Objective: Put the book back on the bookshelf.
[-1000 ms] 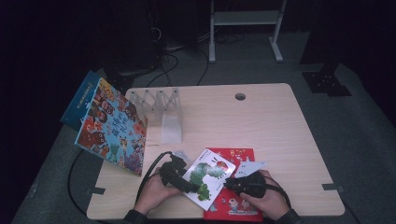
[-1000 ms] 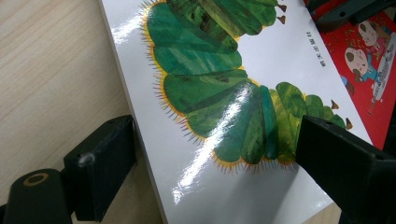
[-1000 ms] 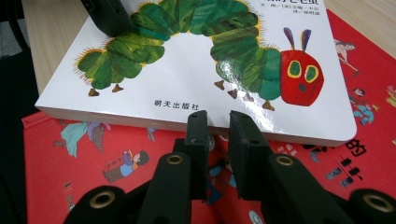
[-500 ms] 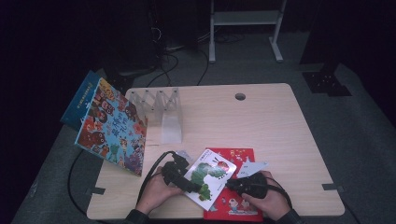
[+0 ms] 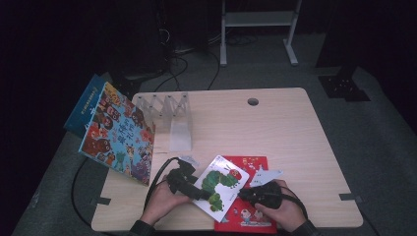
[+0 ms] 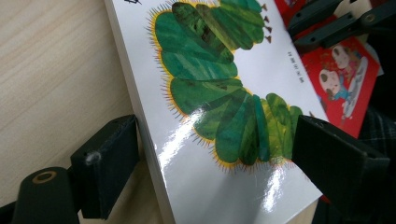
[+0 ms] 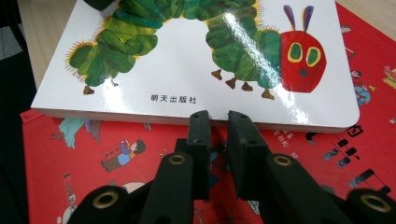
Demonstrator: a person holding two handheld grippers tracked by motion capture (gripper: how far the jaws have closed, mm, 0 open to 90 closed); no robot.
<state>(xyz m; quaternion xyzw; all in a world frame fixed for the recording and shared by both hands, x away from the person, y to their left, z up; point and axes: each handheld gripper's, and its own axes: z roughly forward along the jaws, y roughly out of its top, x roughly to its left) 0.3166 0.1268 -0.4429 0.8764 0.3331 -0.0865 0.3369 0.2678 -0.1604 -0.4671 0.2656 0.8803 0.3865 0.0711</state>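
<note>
The person is working on the caterpillar book, a white board book lying at the near edge of the desk, partly on top of a red picture book. The step in hand looks like taking hold of it from both sides so it can be lifted off the red one.

The left tongs are standing wide, one jaw beside the book's left edge and the other over the cover near its right corner, so the book is sitting between them. The left jaw looks to be touching or nearly touching the spine edge; the other one seems just clear of the cover, so I would not call this a grip yet. In the high view the left tongs are lying at the book's left side, under the person's left hand.

The right tongs are nearly shut, with a thin gap between the jaws and nothing in it, their tips resting at the book's near long edge, just above the red cover.

Next, I think, the left jaws need to close across the book's width, while the right tips either brace or pry that edge up.

The book is thick and stiff, with rounded corners and a glossy cover catching glare. It is showing a green caterpillar with a red face, and a small line of print below. That gloss may make it slippery.

Farther off, a clear rack is standing, with a colourful book leaning at the left.
</note>
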